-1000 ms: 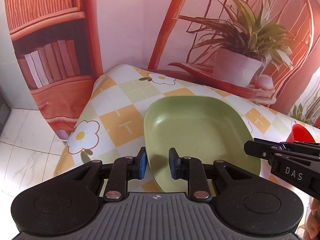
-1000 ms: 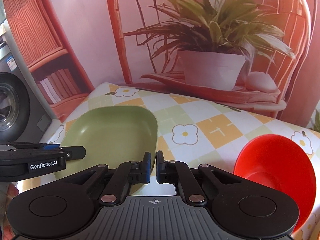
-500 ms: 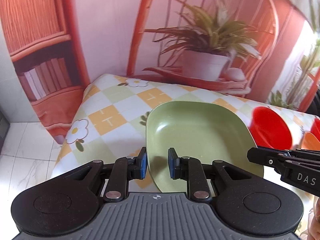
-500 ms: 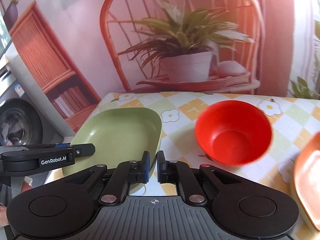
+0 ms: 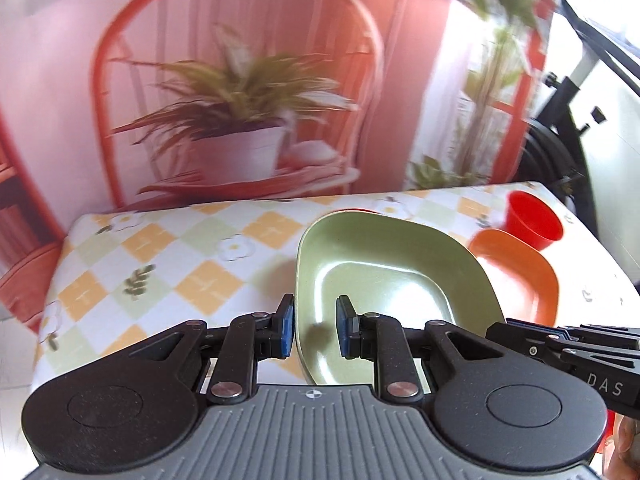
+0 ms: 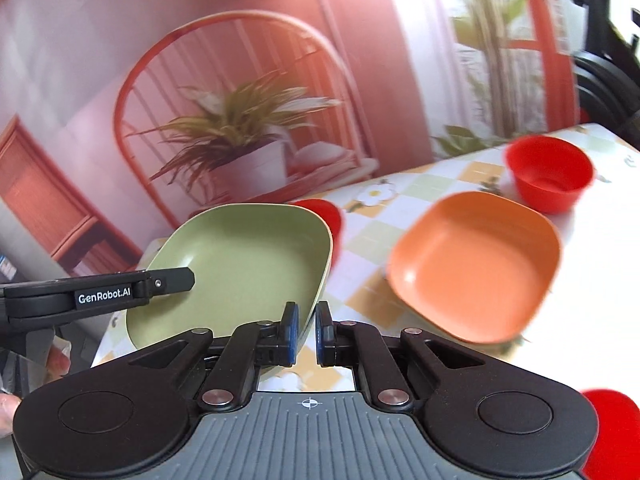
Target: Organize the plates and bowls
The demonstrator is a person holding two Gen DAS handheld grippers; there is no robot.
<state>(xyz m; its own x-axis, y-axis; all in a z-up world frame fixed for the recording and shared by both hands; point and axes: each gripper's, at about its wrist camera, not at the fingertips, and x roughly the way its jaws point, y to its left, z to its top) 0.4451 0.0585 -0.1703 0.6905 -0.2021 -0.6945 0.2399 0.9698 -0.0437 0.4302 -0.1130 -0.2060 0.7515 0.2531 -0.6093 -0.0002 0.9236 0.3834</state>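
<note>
Checked in yellow, pale green and white with daisy prints, the cloth-covered bench (image 5: 192, 276) fills the lower half of both views, set against a printed pink backdrop (image 5: 248, 92) showing an orange wire chair and a potted plant. On the bench the largest dish is the green square plastic plate (image 5: 384, 280), which is lifted off the cloth and tilted, held from both sides at its near edge. Just beyond it to the right lies the orange square plastic plate (image 6: 476, 264), flat on the cloth and apart from the green one. Behind the orange plate, near the far right corner of the bench, stands a red round plastic bowl (image 6: 550, 178), upright and empty. A second red bowl (image 6: 324, 212) peeks out behind the far rim of the green plate, mostly hidden. The left gripper (image 5: 315, 330) has its blue-padded jaws a little apart, with the plate's left rim between them; whether the pads press on it cannot be told. The right gripper (image 6: 306, 334) has its jaws nearly together, pinching the plate's thin right rim. In the right wrist view a person's fingertips (image 6: 60, 362) show at the left edge, below the left gripper's body.
</note>
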